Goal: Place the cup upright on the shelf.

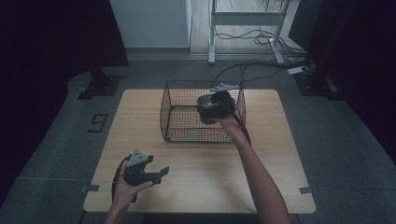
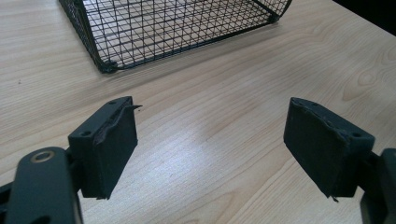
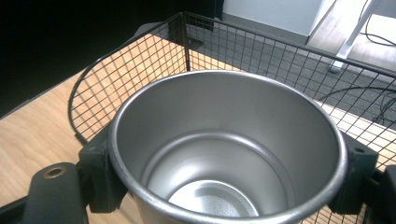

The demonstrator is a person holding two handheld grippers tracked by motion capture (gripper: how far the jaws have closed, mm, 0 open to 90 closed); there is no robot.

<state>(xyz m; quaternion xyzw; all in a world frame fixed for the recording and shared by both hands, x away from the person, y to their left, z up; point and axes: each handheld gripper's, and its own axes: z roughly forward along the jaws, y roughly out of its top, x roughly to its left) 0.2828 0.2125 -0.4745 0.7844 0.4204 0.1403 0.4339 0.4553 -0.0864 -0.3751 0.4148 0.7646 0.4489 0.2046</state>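
Note:
A steel cup [image 3: 224, 154] sits clamped between the pads of my right gripper [image 3: 229, 172], mouth up and empty. In the high view that right gripper [image 1: 211, 108] hangs over the right part of the black wire basket [image 1: 180, 119], and the cup itself is hard to make out there. The basket's mesh wall [image 3: 140, 65] rises behind the cup. My left gripper [image 1: 156, 175] rests low near the table's front left, held in a hand. Its jaws stand wide apart, open over bare wood [image 2: 210, 149], with the basket's corner [image 2: 109, 65] ahead of them.
The wooden table [image 1: 140, 112] carries the basket at its back middle. Beyond it the floor holds a white desk frame [image 1: 243, 28] and loose cables [image 1: 261, 65]. Dark curtains stand at both sides.

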